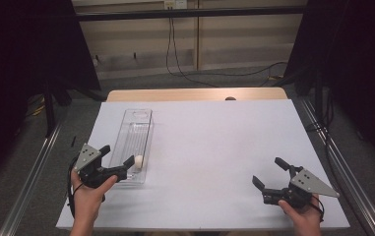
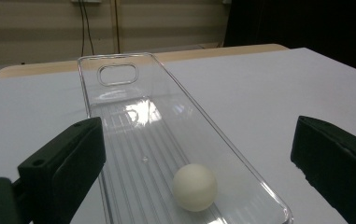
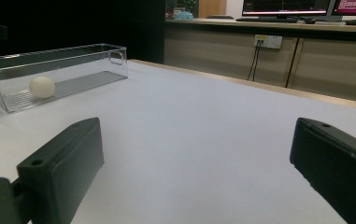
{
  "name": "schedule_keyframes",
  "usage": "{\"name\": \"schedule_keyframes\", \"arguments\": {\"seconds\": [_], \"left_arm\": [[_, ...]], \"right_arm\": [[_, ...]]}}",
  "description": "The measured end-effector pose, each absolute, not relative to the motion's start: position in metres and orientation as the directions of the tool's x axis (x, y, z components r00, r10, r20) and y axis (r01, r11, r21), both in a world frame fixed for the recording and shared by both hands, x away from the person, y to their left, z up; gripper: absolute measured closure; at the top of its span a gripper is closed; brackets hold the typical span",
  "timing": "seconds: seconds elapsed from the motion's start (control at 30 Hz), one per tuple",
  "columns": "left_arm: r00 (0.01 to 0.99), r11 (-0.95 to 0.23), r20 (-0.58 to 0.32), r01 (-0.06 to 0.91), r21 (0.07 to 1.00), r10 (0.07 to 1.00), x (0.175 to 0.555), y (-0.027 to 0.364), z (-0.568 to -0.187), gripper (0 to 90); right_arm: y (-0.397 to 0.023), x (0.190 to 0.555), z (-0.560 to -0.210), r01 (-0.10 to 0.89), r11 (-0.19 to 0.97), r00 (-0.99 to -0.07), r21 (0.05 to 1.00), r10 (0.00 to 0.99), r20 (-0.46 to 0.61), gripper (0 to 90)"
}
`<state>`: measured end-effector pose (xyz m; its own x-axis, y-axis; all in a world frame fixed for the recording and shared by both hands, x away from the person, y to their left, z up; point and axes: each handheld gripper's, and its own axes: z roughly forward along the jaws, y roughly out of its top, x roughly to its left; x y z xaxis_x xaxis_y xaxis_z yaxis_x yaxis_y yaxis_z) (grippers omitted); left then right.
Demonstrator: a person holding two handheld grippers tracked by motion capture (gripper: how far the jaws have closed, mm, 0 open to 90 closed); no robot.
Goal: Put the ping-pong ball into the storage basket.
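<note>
Left hand-held gripper has its jaws wide apart at the near end of a clear long box, holding nothing. One small white ball sits inside the box, near that end. Right hand-held gripper is wide apart too, far away over the white surface.

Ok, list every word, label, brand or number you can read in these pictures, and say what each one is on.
None can be read.
Monitors behind the counter in the right gripper view: coloured lines on screen, too small and blurred to read.
Wall socket below them: no legible marking.
Clear bin, white ball, white table: no print visible.
</note>
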<state>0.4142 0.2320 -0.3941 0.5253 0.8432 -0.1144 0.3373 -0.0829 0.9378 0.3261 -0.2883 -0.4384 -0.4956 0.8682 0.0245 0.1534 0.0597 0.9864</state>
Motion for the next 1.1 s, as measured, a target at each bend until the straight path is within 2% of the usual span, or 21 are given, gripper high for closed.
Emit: {"name": "schedule_keyframes", "arguments": {"seconds": [1.1], "left_arm": [[0.52,-0.078,-0.09,0.293,0.953,0.849,0.4,0.243,-0.406,2.3]], "right_arm": [[-0.288,0.326,-0.438,0.15,0.062,-0.496,0.987,0.868,0.021,2.3]]}}
